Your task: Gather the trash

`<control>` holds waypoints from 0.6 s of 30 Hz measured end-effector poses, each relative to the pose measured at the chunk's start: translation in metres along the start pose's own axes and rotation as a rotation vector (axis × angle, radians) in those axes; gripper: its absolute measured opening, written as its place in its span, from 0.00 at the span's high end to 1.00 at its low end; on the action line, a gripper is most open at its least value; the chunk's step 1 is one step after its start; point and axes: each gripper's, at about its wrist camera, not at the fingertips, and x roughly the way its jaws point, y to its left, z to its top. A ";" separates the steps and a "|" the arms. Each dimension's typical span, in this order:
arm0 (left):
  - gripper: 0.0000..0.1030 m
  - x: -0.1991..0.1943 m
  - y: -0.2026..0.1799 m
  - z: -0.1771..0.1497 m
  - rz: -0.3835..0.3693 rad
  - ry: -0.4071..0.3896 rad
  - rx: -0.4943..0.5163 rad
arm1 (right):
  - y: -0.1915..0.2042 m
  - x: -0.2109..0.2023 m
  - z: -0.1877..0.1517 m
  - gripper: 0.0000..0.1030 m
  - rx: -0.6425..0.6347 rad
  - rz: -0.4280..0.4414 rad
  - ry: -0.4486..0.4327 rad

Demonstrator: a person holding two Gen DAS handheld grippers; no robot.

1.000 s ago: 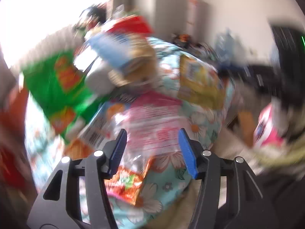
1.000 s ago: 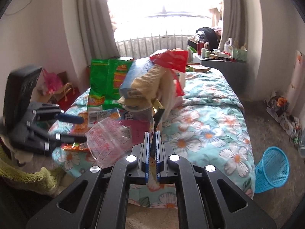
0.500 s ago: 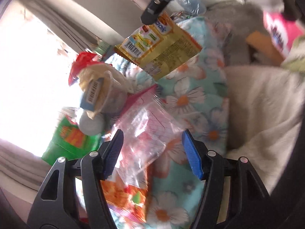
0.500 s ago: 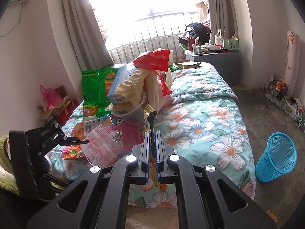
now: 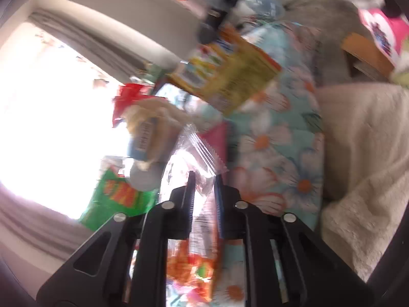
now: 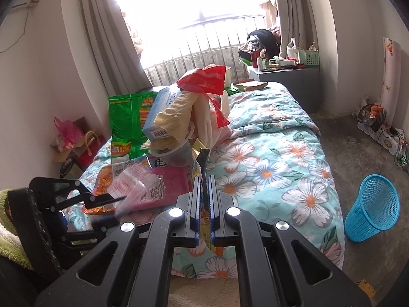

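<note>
- Right tongs (image 6: 203, 179): jaws drawn together, clamped on a yellow snack wrapper (image 6: 203, 158); the wrapper's edge rises above the jaws and more of it hangs below them, over the near end of the bed (image 6: 294, 158).
- Left tongs (image 5: 204, 179): jaws closing, with a clear plastic bag (image 5: 196, 151) between them; the pads appear to pinch its crumpled film. In the right wrist view this bag (image 6: 135, 186) sits at the near left corner of the bed.
- Beneath and beside the bag: an orange noodle packet (image 6: 102, 181) and a flat pink packet (image 6: 171, 179), both lying on the floral cover.
- Behind these: a heap of trash (image 6: 186, 112) topped by a red wrapper (image 6: 204, 79), with a green bag (image 6: 127, 122) standing to its left.
- On the floor right of the bed, well apart: a blue mesh bin (image 6: 373, 207).
</note>
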 end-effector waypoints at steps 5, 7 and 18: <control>0.93 -0.008 0.020 0.005 0.040 -0.010 -0.095 | -0.002 -0.003 0.000 0.94 0.009 0.001 -0.014; 0.93 -0.011 0.034 0.005 0.040 -0.009 -0.160 | -0.003 -0.006 0.001 0.95 0.015 0.004 -0.023; 0.94 -0.018 0.107 0.007 -0.027 -0.015 -0.468 | -0.032 -0.007 -0.002 0.94 0.147 0.042 -0.004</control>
